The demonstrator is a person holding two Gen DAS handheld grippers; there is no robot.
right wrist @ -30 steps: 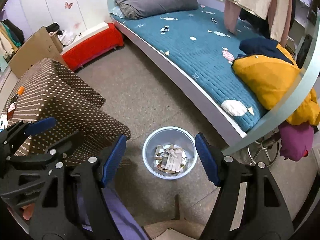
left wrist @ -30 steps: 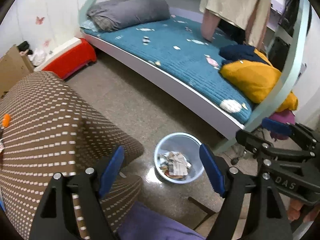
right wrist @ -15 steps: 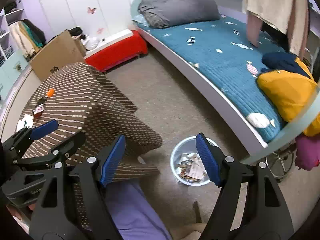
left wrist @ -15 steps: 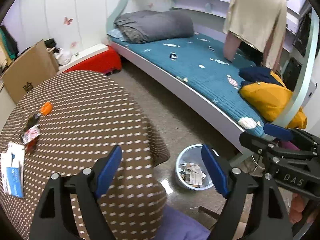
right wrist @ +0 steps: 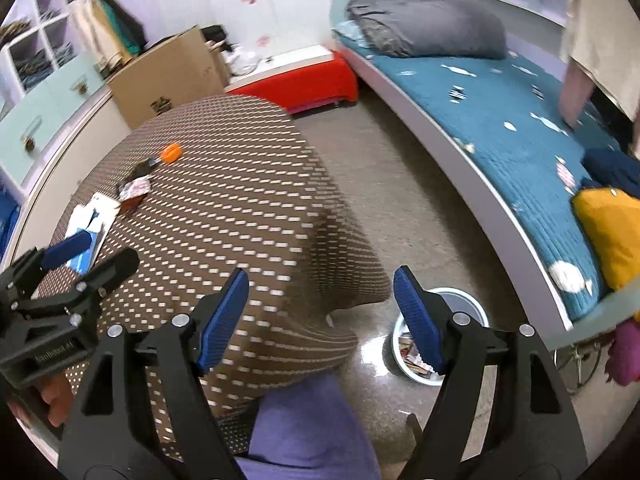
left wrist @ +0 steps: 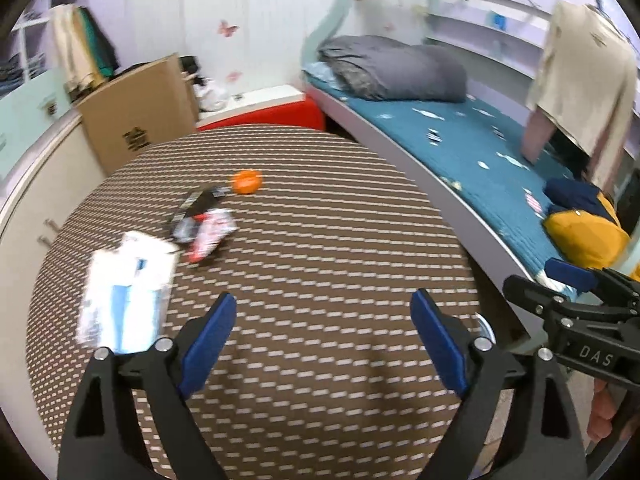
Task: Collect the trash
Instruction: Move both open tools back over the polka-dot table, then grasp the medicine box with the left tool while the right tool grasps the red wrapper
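Note:
On the brown patterned tablecloth [left wrist: 320,248] lie a white and blue paper pack [left wrist: 124,280], a red and white wrapper [left wrist: 210,234], a dark wrapper [left wrist: 198,204] and an orange cap [left wrist: 247,181]. My left gripper [left wrist: 322,320] is open and empty above the table's near half. My right gripper [right wrist: 320,308] is open and empty over the table's right edge. The pale blue bin [right wrist: 460,312] with paper scraps stands on the floor, partly behind the right finger. The trash also shows in the right wrist view: the pack [right wrist: 90,216], the wrapper [right wrist: 134,190] and the cap [right wrist: 172,152].
A bed with a teal cover [left wrist: 480,140] runs along the right. A red box [right wrist: 304,76] and a cardboard box [left wrist: 136,116] stand behind the table. A cabinet [left wrist: 36,184] is at the left. A purple seat [right wrist: 304,420] is below the right gripper.
Both grippers have risen and swung left from the bin toward the table top. The trash on the table has come into view. Both grippers stay open.

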